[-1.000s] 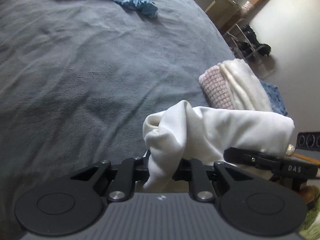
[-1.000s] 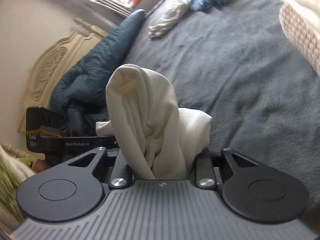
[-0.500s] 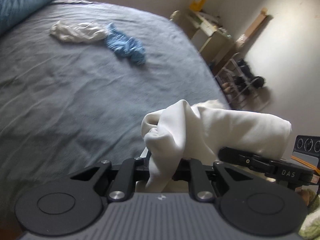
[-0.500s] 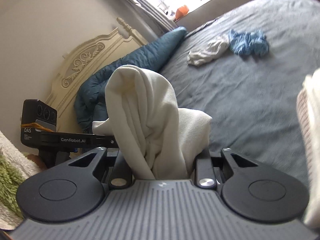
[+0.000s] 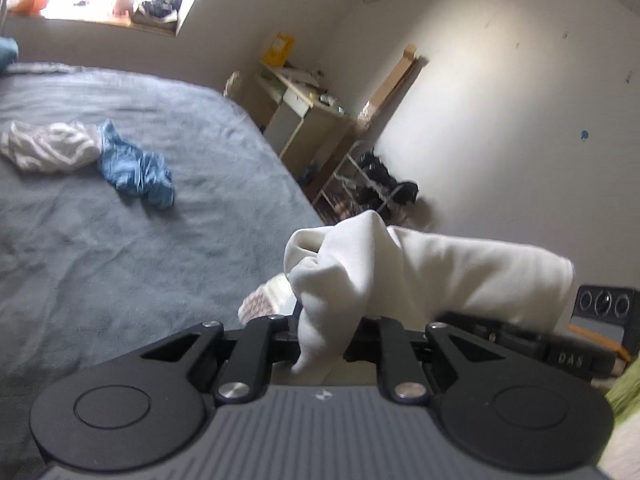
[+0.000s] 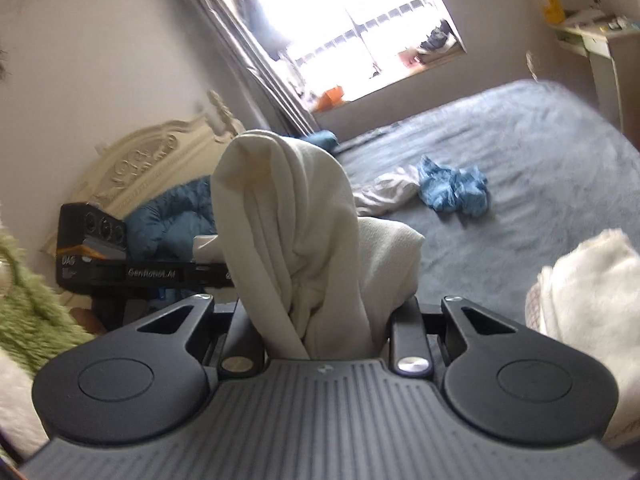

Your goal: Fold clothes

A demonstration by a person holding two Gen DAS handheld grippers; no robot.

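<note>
- My left claw (image 5: 324, 336) is clamped on a bunched end of the white cloth (image 5: 420, 276), low in the centre of the left view; the fabric runs off to the right edge of that frame.
- My right claw (image 6: 332, 320) grips another bunch of the same cloth (image 6: 296, 232), which stands up in a hump at the centre of the right view.
- I see the right claw's body at the lower right of the left view, and the left claw's body at the left of the right view.
- The cloth hangs above the bed (image 5: 120, 240), clear of the blanket.
- A blue garment (image 5: 136, 168) lies touching a pale one (image 5: 48, 148) at the left view's upper left.
- A folded stack (image 6: 580, 284) sits at the right view's right edge.
</note>
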